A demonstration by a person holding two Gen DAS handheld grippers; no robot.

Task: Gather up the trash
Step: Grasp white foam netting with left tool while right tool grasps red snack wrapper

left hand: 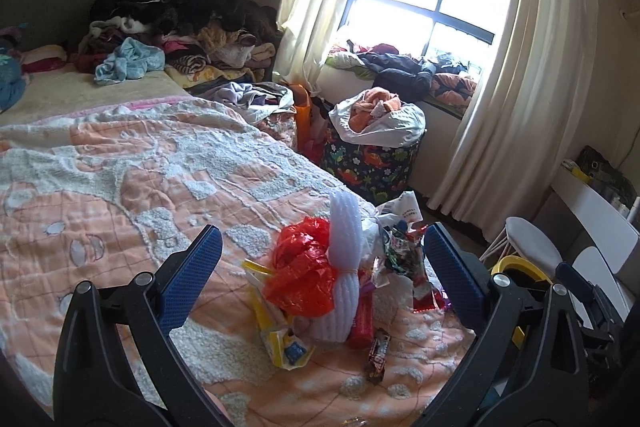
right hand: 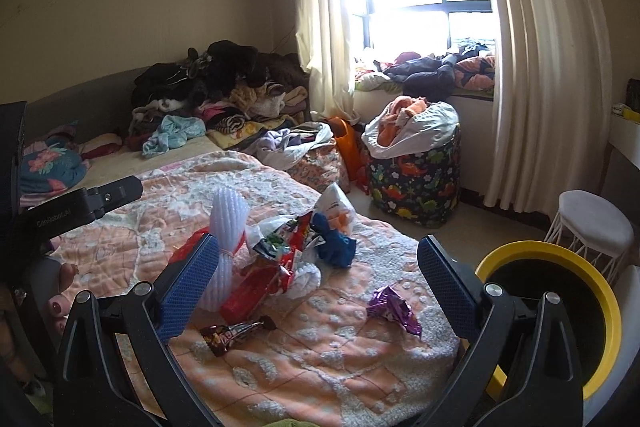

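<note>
Both my tools gape wide and empty: left tool (left hand: 322, 269) over the trash (left hand: 320, 267), right tool (right hand: 316, 267) near the bin (right hand: 600, 291).

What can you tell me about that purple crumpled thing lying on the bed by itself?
The purple wrapper is a small, crumpled piece of shiny foil-like film, violet with pale glints. It lies loose on the peach and white bedspread, near the bed's corner, apart from the main heap of trash and to the right of the brown candy wrapper. Nothing but the bedspread touches it. It sits between the right gripper's open fingers in view, not yet grasped. The yellow-rimmed bin stands beyond the bed edge.
</note>
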